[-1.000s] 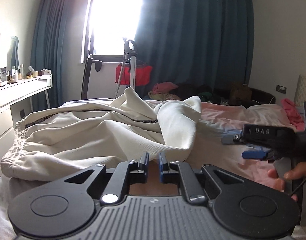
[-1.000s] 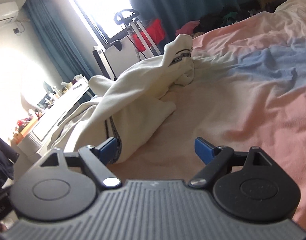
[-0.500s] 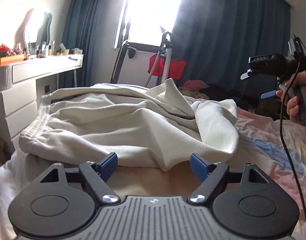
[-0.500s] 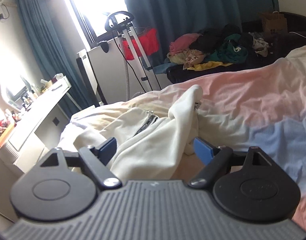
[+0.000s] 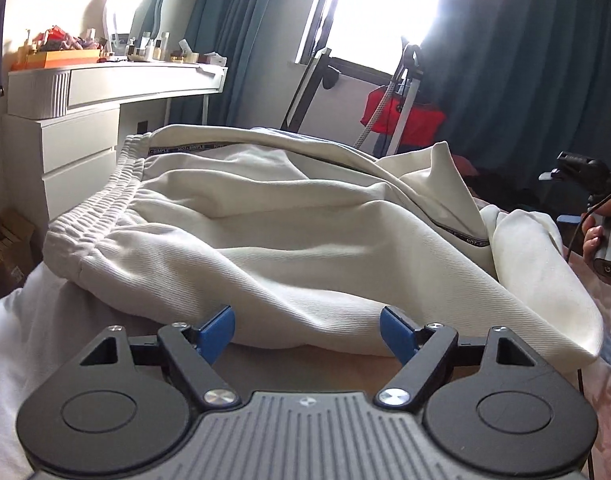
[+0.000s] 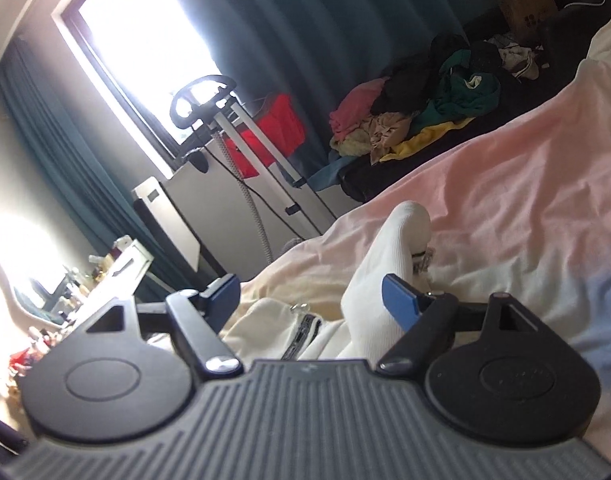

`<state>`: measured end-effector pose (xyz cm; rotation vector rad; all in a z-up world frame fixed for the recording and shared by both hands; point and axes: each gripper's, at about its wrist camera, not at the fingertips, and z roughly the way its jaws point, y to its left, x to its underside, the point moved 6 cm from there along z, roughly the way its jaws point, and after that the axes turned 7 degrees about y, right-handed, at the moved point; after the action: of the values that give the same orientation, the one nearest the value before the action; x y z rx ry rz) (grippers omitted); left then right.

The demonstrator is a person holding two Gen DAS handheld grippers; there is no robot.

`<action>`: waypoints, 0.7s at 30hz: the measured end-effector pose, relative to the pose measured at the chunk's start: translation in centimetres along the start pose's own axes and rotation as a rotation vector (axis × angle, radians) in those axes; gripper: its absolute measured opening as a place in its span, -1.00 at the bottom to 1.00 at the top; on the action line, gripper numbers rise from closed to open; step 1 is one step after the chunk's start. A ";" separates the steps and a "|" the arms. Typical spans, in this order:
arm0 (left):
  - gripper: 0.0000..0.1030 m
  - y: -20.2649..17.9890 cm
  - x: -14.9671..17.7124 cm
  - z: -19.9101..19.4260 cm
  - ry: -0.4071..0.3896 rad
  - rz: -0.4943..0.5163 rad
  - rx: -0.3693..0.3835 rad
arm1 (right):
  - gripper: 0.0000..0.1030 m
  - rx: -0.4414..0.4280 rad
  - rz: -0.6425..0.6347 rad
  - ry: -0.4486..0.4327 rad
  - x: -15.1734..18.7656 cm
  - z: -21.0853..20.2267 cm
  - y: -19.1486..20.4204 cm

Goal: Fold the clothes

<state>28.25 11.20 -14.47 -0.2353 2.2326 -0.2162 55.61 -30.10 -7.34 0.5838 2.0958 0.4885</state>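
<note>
A cream jacket with a ribbed hem and a dark printed zip tape lies rumpled on the bed. My left gripper is open and empty, low over the sheet just in front of the jacket's near edge. My right gripper is open and empty, tilted, held above a raised cream fold of the same jacket. In the left wrist view the right gripper shows at the far right, in a hand, above the jacket's right end.
The bed has a pink and blue sheet. A white dresser with bottles stands to the left. A garment steamer with a red bag stands by the window. A pile of clothes lies on a dark couch.
My left gripper opened from shut a second ago and swung left toward the jacket's hem side. My right gripper rose off the bed and tilted, staying open.
</note>
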 end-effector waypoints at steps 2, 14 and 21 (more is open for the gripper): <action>0.59 0.2 0.5 1.5 0.004 0.011 -0.018 | 0.16 0.112 -0.005 0.087 0.1 3.1 -0.7; 0.88 -1.3 1.3 3.4 0.000 0.129 -0.028 | -0.85 0.049 -0.097 -0.042 -1.1 -0.4 -0.1; 0.79 -0.8 1.3 2.5 0.044 0.088 0.013 | -0.86 0.002 0.002 -0.330 -2.7 -16.7 -3.0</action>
<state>29.48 9.96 -16.77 -0.1261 2.2790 -0.1903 42.38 -36.15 1.73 0.6226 1.7822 0.3631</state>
